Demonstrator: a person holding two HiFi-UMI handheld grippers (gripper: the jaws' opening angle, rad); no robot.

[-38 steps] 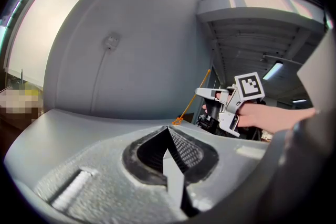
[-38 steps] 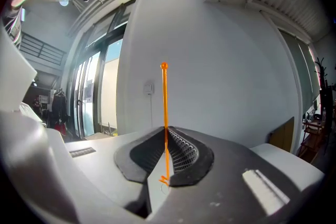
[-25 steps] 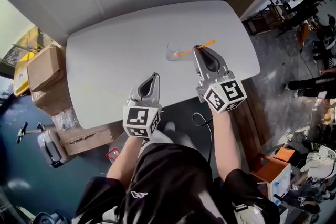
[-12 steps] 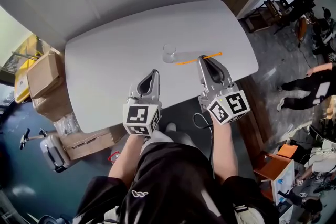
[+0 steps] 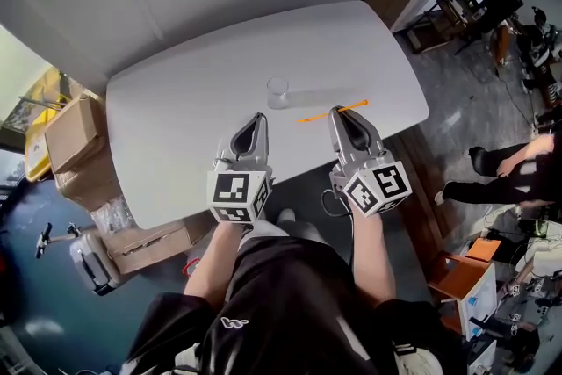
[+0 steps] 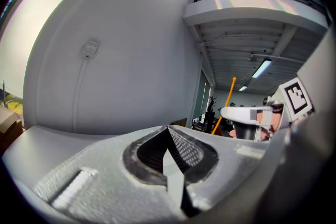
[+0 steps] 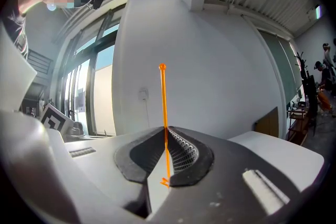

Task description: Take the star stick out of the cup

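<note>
Pulled back from the cup [image 5: 277, 92], the right tongs [image 5: 337, 113] are clamped on the orange star stick [image 5: 354, 106]. It lies crosswise at their tips, out of the cup, over the white table [image 5: 176, 101]. The cup stands ahead, between both tongs. The left tongs [image 5: 256, 119] hover alongside, closed and empty. Cardboard boxes [image 5: 75, 114] sit far to their left, and a person [image 5: 505, 171] crosses the floor to the right.

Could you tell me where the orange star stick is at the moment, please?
The star stick is clamped in the right tongs over the white table in the head view, outside and right of the clear cup.
</note>
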